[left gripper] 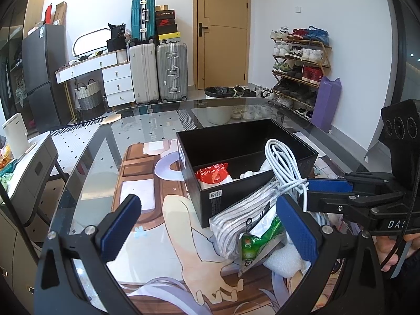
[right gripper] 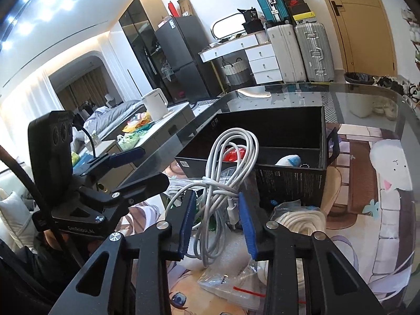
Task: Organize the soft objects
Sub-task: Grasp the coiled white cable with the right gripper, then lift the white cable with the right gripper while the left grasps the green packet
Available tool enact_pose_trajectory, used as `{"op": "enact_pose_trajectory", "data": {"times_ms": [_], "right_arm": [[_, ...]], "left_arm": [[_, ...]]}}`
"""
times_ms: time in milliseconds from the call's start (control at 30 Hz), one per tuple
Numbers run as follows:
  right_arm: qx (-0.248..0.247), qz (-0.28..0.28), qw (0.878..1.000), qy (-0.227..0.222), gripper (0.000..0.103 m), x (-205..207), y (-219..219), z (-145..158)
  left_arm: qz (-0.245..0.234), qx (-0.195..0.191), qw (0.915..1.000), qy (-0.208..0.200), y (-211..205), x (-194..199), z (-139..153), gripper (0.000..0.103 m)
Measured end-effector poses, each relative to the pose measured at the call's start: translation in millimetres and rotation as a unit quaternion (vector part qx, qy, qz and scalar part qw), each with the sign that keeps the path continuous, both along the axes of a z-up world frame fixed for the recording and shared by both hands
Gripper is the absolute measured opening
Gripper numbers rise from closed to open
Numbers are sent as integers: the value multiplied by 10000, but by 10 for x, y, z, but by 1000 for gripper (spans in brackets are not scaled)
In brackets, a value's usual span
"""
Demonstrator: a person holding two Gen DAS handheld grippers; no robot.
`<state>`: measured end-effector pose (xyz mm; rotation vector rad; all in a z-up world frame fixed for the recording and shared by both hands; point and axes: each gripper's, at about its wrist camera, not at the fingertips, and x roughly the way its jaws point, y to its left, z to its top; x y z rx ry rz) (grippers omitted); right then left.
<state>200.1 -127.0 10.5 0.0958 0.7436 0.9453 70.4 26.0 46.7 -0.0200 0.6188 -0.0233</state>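
A bundled white cable (right gripper: pixel 231 141) stands between my right gripper's (right gripper: pixel 216 197) blue pads, which are shut on its knotted middle, just in front of the black box (right gripper: pixel 288 181). In the left wrist view the same cable (left gripper: pixel 282 157) rises over the box's near right corner (left gripper: pixel 225 202), with the right gripper (left gripper: pixel 309 186) coming in from the right. My left gripper (left gripper: pixel 208 204) hangs wide open over the mat, nothing between its pads. A striped packet (left gripper: pixel 244 215), a green sachet (left gripper: pixel 252 246) and white foam (left gripper: pixel 283 260) lie by its right finger. A red-and-white pack (left gripper: pixel 212 174) lies inside the box.
A bagged white rope coil (right gripper: pixel 302 223) and a clear plastic bag (right gripper: pixel 231 286) lie under the right gripper. A blue-and-white soft item (right gripper: pixel 288 160) sits in the box. The printed mat (left gripper: pixel 147 194) covers the glass table (left gripper: pixel 86 157). A side counter with a kettle (right gripper: pixel 156 107) stands left.
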Motion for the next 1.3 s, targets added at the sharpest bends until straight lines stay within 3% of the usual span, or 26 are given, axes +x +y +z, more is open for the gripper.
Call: {"op": "enact_pose_trajectory", "data": {"times_ms": [200, 367, 667, 1000, 1300], "right_arm": [[-25, -52, 9999, 99, 45, 45, 57, -37], [6, 47, 9997, 219, 46, 72, 158, -65], [100, 167, 9998, -7, 33, 33, 176, -14], [478, -97, 9982, -342, 33, 0, -143, 268], [581, -355, 9966, -465, 33, 37, -368, 425]], "left_arm": [[-5, -6, 10000, 9, -11, 5, -7, 103], [-21, -5, 10000, 10, -17, 2, -12, 103], [-10, -50, 10000, -13, -8, -5, 7, 103], [-199, -105, 9997, 27, -24, -46, 29, 103], [-316, 45, 9988, 368, -156, -108, -131, 103]]}}
